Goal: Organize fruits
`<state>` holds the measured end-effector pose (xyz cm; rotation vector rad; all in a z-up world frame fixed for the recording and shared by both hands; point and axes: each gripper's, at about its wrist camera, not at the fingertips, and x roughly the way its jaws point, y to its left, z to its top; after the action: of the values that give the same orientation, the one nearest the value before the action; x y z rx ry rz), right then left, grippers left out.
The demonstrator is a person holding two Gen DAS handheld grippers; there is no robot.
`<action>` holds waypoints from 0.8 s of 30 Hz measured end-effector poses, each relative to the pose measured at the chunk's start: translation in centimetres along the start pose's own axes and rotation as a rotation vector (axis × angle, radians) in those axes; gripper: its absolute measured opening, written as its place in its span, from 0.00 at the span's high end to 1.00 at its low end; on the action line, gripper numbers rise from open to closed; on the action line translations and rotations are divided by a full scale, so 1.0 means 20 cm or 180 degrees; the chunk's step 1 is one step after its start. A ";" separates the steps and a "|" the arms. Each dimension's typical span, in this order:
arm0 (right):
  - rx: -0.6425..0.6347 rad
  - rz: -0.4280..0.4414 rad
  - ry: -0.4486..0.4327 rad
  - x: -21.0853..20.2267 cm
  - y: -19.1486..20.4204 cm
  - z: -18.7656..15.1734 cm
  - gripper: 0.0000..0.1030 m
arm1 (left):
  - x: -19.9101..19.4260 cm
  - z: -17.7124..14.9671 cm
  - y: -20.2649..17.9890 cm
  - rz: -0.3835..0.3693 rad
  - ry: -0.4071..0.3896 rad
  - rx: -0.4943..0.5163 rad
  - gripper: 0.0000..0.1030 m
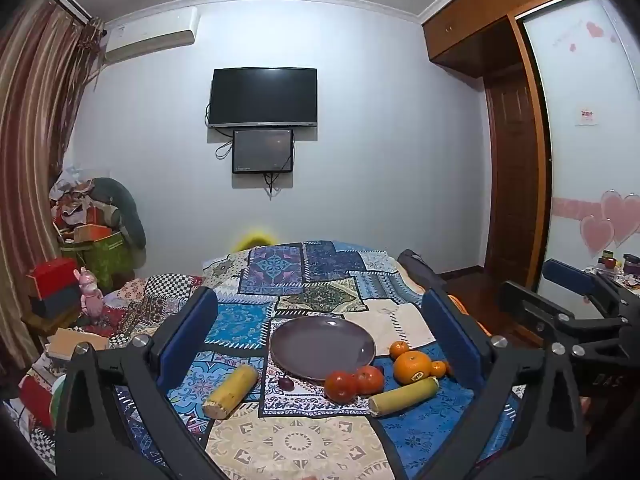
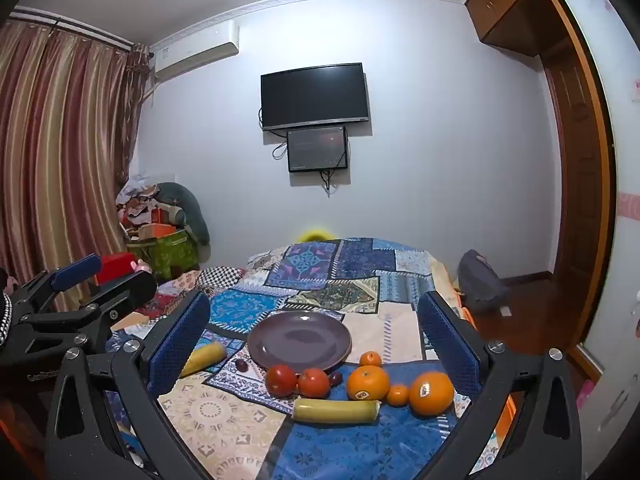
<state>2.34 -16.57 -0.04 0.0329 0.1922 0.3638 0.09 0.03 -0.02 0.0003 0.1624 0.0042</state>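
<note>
Progress: nothing is sorted yet as I read it; the purple plate (image 2: 299,340) lies bare on the patchwork cloth (image 2: 224,420).
Fruit: two tomatoes (image 2: 298,381) touch at the plate's 6 o'clock edge, the stickered orange (image 2: 367,382) is at its 4 o'clock, and the bigger orange (image 2: 431,393) is further right.
Long pieces: one yellow piece (image 2: 336,411) lies flat in front of the tomatoes, another (image 2: 204,358) at the plate's 8 o'clock.
Left: I must still move all of it to the plate.
Left gripper (image 1: 320,336): level, slightly nose-down, jaws fully spread, holding nothing.
Right gripper (image 2: 316,338): same pose, spread wide, empty, well short of the fruit.
</note>
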 end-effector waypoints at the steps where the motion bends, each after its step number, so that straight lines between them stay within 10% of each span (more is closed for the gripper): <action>1: 0.0006 0.0001 -0.0002 0.00 0.00 0.00 0.00 | 0.00 0.00 0.00 0.0003 0.0013 -0.0008 0.00; 24: 0.0035 -0.0019 -0.0039 0.00 0.00 -0.01 0.00 | 0.01 -0.01 0.04 0.0019 -0.0049 -0.0099 0.00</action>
<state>2.30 -16.66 -0.32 0.0454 0.1822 0.3565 0.19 0.81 -0.14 -0.0302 0.1468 0.0126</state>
